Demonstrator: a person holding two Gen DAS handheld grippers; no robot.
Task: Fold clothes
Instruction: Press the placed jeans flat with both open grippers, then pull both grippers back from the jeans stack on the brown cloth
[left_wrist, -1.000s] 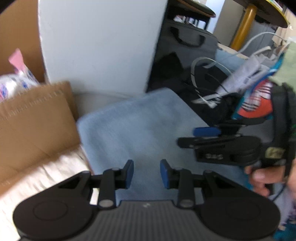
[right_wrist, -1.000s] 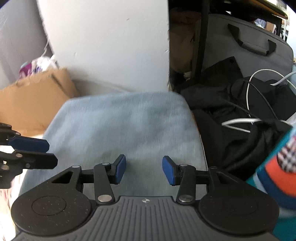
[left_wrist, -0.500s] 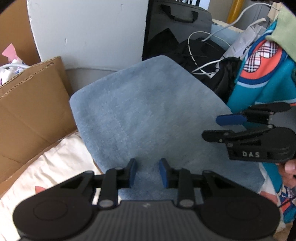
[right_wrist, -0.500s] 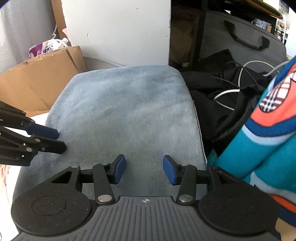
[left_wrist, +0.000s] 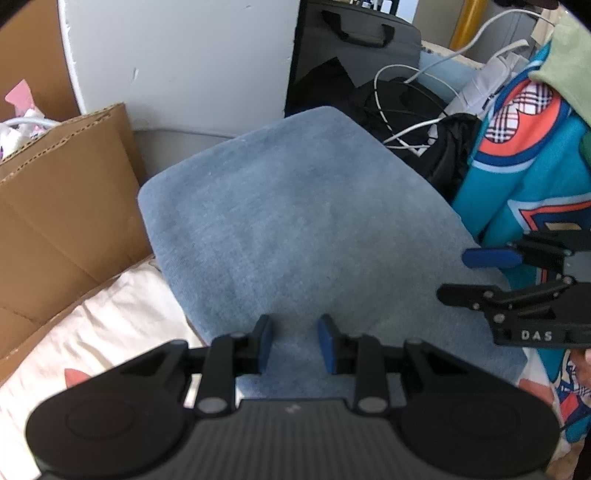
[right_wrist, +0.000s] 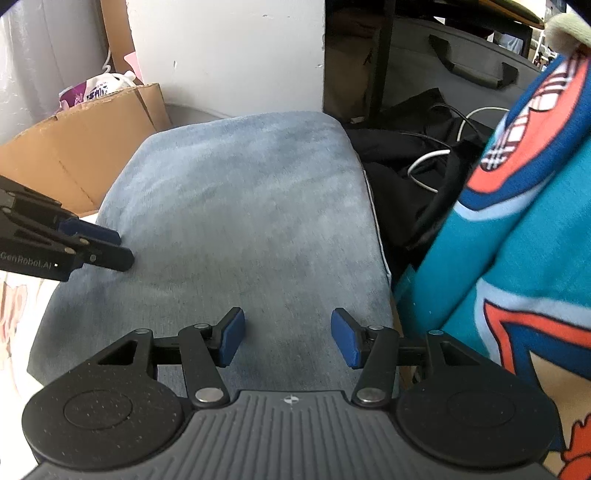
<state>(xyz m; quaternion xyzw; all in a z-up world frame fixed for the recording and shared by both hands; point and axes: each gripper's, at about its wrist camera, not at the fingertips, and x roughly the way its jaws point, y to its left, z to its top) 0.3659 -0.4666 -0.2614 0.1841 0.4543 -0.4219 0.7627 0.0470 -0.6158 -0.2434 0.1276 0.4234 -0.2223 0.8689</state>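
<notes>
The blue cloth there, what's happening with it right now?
A person with a gripper in each hand is working on a folded light blue cloth lying flat. The left gripper hovers at its near edge, fingers slightly apart, empty. The right gripper is over the cloth's right side; its fingers have just been opening, nothing between them. A teal garment waits alongside.

Teal garment (right_wrist: 517, 229) cut off at right edge; blue cloth's (left_wrist: 295, 221) near edge behind the left tool (left_wrist: 294, 343).

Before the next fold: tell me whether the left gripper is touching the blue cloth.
Cannot tell. In the left wrist view the left gripper hangs open over the blue cloth, but neither view shows contact or gap plainly.
</notes>
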